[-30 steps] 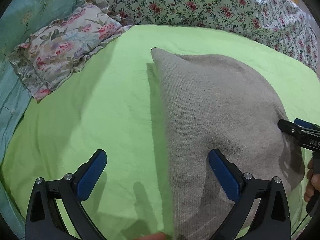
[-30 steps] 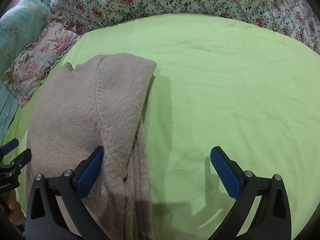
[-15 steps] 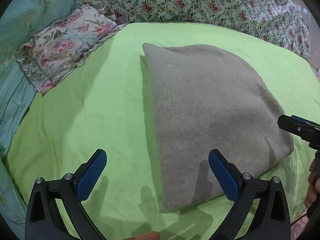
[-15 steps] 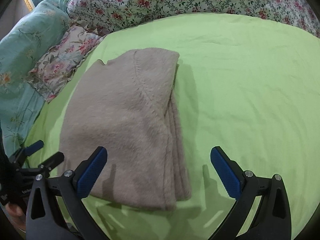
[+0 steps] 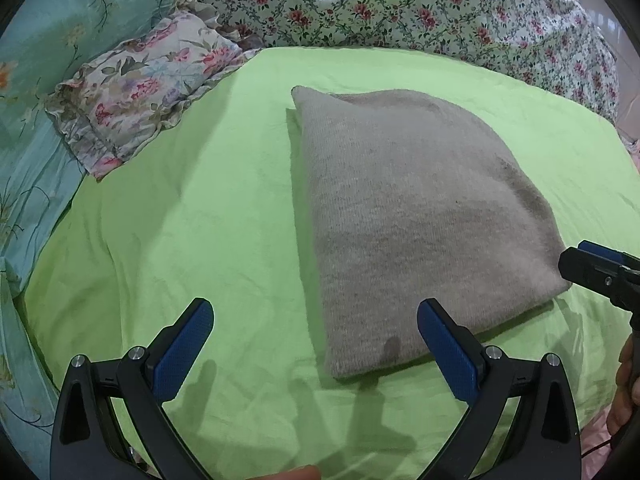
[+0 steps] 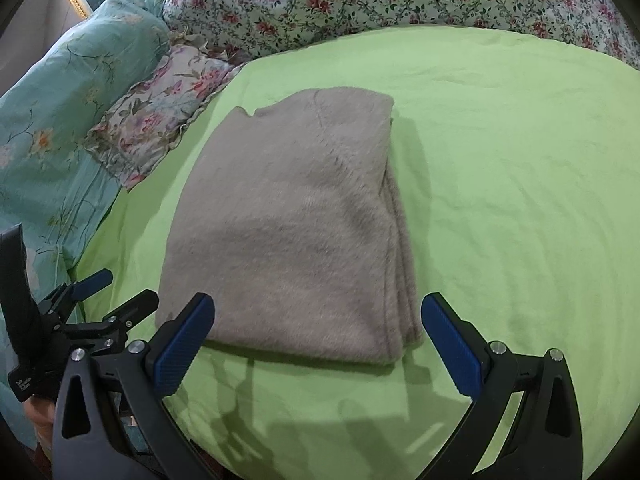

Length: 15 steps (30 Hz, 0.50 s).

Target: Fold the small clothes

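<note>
Across the bed, on the green sheet (image 5: 168,240), lies the folded grey sweater (image 5: 408,216), flat and roughly in the middle, well clear of the flowered quilt (image 5: 400,4) along the far edge. Off toward the far left corner: a flowered pillow (image 5: 136,88), and beside it a teal pillow (image 5: 68,24), neither touching the sweater.

Long axis of the sweater running from the near edge of the bed toward the far edge, narrowing to a corner at the far end. Stacked layer edges showing down its right flank in the right wrist view (image 6: 296,216); smooth fold down its left flank.

Straight ahead of both grippers, between them. Left gripper (image 5: 316,344) wide open and empty, right finger over the near left corner of the sweater, left finger over bare sheet. Right gripper (image 6: 320,340) likewise spread wide and holding nothing, straddling the near edge so that almost the whole width sits between its fingers. Neither seen touching the cloth.

Judged from this: folding looks done or nearly so, nothing pinched. Right gripper the more centred on the near edge, so the better placed for any further fold away from the near side; left gripper better placed for the left flank.
</note>
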Available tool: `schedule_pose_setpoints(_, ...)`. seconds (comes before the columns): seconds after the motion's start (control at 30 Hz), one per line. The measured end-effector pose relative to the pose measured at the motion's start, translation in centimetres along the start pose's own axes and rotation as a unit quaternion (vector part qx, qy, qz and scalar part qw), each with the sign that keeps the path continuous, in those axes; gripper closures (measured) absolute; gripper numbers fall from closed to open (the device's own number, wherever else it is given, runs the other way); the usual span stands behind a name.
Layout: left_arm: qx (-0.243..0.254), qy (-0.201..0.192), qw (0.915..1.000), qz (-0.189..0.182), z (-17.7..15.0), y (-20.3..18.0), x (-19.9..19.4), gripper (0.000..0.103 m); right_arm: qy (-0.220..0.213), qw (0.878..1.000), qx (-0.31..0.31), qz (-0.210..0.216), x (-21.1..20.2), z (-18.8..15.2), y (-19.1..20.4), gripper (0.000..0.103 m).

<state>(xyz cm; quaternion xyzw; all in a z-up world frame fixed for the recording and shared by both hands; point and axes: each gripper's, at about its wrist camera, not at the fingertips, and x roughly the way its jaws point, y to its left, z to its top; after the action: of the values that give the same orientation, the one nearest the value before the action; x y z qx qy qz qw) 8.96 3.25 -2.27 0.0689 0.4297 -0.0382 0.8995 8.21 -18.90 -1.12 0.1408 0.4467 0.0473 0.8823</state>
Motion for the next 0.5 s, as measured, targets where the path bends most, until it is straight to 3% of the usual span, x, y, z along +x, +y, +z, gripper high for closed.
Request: schedule_pose_setpoints(0.5,-0.001,-0.015,0.9999,0.005,-0.9,-0.3,-2.3,0.001,-0.002,1.000,-0.014,0.013,-1.3,-1.0,1.3,0.000)
